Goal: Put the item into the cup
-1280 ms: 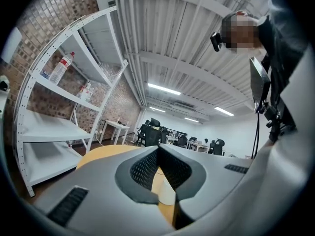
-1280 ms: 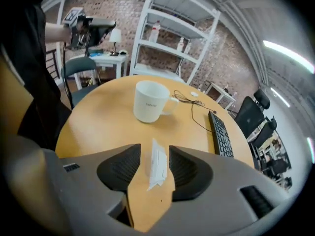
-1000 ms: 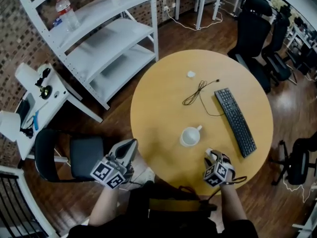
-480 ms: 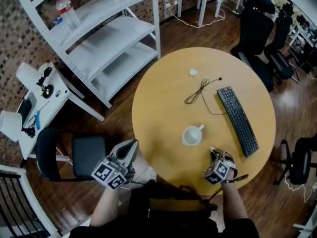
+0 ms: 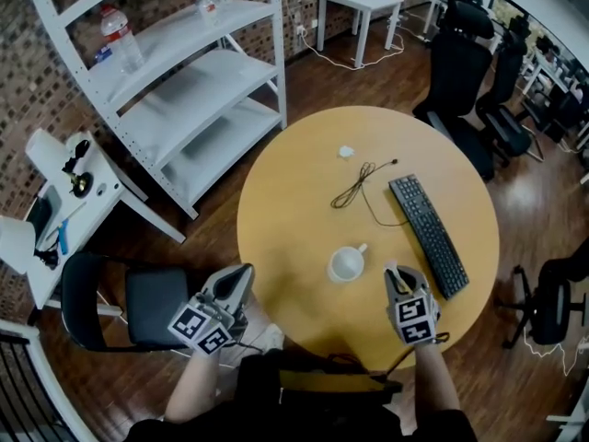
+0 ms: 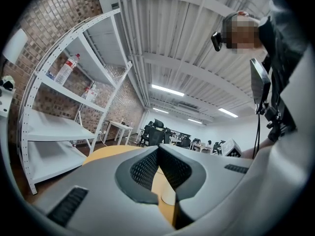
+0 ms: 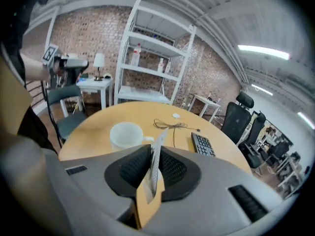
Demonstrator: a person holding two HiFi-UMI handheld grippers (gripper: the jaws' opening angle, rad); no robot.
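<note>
the right gripper [image 5: 393,271] is over the near edge of the round wooden bench [image 5: 281,201], just right of the white mug [image 5: 347,264]. its jaws are closing, and a thin flat packet [image 7: 155,170] stands on edge between them, pinched by the two black pads; its top corner pokes up past the jaw tips. the packet is up off the bench, beside the mug and not in it. the mug stands upright near the near edge, its handle pointing toward the far right.

the left gripper [image 5: 239,276] is off the bench's near-left edge, above a black chair [image 5: 152,291]. its jaws are together at the tips with nothing between them.

a black keyboard [image 5: 428,233] lies along the right side of the bench, a loose black cable [image 5: 354,185] lies toward the far side, and a small white object [image 5: 346,152] sits near the far edge, well apart from the mug.
</note>
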